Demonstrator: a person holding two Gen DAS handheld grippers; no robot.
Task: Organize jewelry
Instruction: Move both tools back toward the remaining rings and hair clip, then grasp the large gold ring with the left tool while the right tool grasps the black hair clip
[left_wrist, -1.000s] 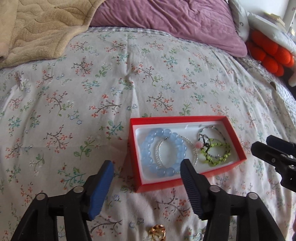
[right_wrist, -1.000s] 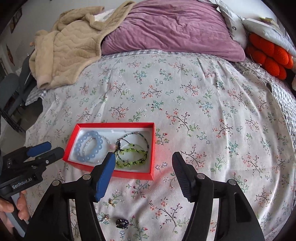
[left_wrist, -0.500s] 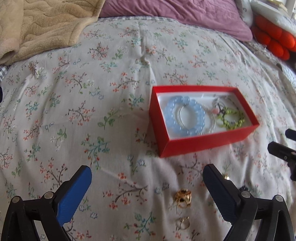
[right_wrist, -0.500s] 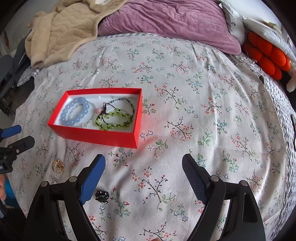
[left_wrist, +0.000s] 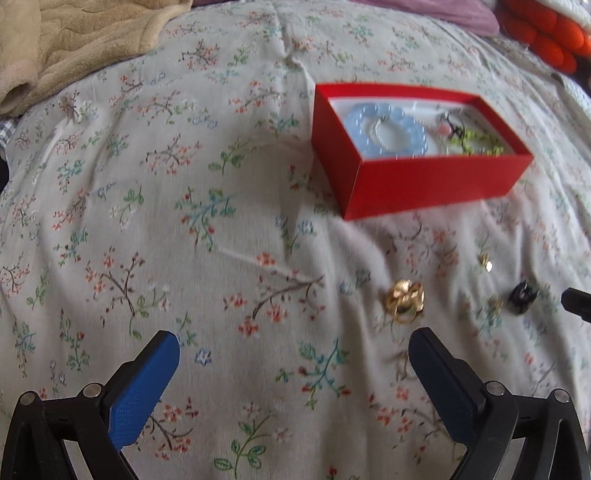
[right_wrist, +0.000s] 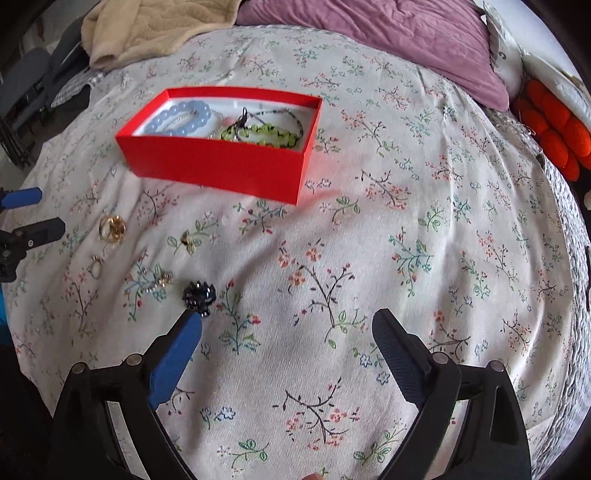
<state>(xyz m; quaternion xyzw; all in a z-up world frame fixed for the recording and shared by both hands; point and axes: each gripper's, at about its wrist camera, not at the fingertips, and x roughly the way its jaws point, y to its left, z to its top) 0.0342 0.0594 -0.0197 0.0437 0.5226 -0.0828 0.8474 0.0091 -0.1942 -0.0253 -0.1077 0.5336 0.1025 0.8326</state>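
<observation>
Over the floral bedspread (right_wrist: 369, 229), both grippers hang with jaws spread wide and nothing between them.

Nearest the lens, the right gripper (right_wrist: 286, 328) has just been opening; its blue left pad tip sits just beside a black ring (right_wrist: 198, 294), whether touching cannot be told. The left gripper (left_wrist: 293, 345) has likewise been widening, and a gold ring (left_wrist: 405, 300) lies just ahead of its right finger. Scattered between these on the cloth are a thin silver ring (right_wrist: 96, 268), a small sparkly piece (right_wrist: 161, 279) and a tiny gold stud (right_wrist: 185, 239). Farther off stands the red box (right_wrist: 221, 166), holding a pale blue bead bracelet (right_wrist: 181, 120) and a green beaded bracelet (right_wrist: 266, 134). Beyond it lie a beige blanket (right_wrist: 155, 29) and a mauve pillow (right_wrist: 388, 33).
</observation>
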